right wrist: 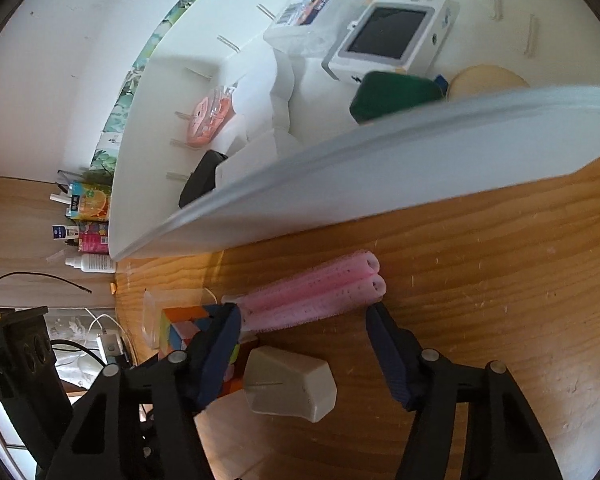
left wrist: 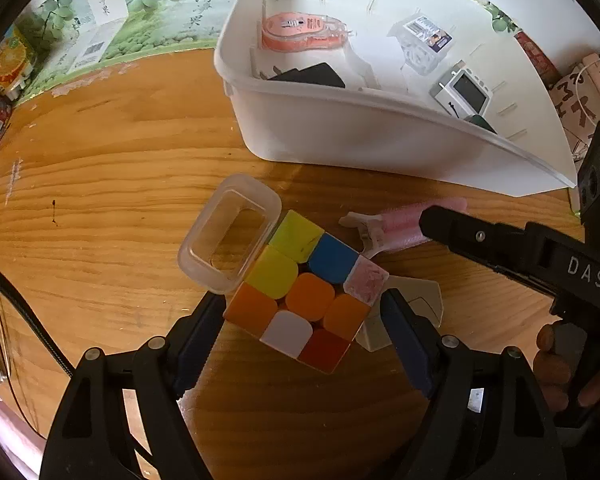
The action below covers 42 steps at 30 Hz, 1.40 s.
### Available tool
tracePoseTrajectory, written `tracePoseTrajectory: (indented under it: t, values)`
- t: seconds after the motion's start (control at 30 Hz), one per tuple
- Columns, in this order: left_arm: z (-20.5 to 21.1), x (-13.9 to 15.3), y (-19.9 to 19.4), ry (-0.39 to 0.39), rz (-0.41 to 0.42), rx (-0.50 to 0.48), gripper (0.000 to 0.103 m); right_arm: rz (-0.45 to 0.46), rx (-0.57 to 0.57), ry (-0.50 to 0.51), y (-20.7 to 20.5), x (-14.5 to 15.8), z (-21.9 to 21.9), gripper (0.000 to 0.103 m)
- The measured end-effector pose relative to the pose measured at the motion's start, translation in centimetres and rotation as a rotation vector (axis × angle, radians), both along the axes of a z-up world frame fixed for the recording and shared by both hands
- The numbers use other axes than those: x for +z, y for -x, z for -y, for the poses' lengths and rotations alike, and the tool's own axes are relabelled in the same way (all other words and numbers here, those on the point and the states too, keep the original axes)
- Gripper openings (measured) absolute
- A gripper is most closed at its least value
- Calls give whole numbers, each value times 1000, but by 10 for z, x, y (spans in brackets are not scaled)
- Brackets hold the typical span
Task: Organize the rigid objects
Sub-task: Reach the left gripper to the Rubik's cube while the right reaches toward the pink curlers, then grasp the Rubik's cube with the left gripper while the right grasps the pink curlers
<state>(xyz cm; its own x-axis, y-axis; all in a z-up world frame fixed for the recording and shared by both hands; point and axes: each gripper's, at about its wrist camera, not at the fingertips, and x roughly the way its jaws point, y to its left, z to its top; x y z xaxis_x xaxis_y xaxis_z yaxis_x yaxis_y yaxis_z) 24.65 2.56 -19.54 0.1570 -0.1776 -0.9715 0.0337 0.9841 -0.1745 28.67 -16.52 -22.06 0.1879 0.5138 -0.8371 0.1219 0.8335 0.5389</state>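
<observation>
Left wrist view: the left tongs [left wrist: 304,312] stand wide around the cube [left wrist: 306,292], one pad at each side. I cannot tell whether the pads press on it or only flank it. The cube rests on the surface [left wrist: 100,184], in front of the white bin [left wrist: 340,132]. A clear lid [left wrist: 230,232] touches the cube's left edge, and a grey block [left wrist: 416,308] lies just to its right, partly behind the right pad. To do this well, close squarely on two opposite faces, keep the left pad off the lid, then lift straight up before carrying toward the bin.

Right wrist view: the right tongs [right wrist: 304,332] stand half open and hold nothing. The pink roller [right wrist: 316,296] lies just beyond the fingertips, between the cube and the bin wall, while the grey block sits between the fingers, nearer the camera. Push further forward so the pads straddle the roller's middle, clear of the block.
</observation>
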Motion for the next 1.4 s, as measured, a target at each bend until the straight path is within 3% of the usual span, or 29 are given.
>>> tracePoseTrajectory:
  t: [0.33,0.7,0.93,1.4]
  values:
    - [5,-13,-8,-4,-33,-8,82,46,19,59,-8,3,-8,65]
    - [1,-23,-18,8,-50,-4,82,85,87,200,-12,7,-29,66]
    - [-1,-23,-18,13,-53,-15,76,93,125,299,-12,7,-44,66]
    - [5,-18,-4,-35,-67,-45,70,94,146,398,-12,4,-60,61]
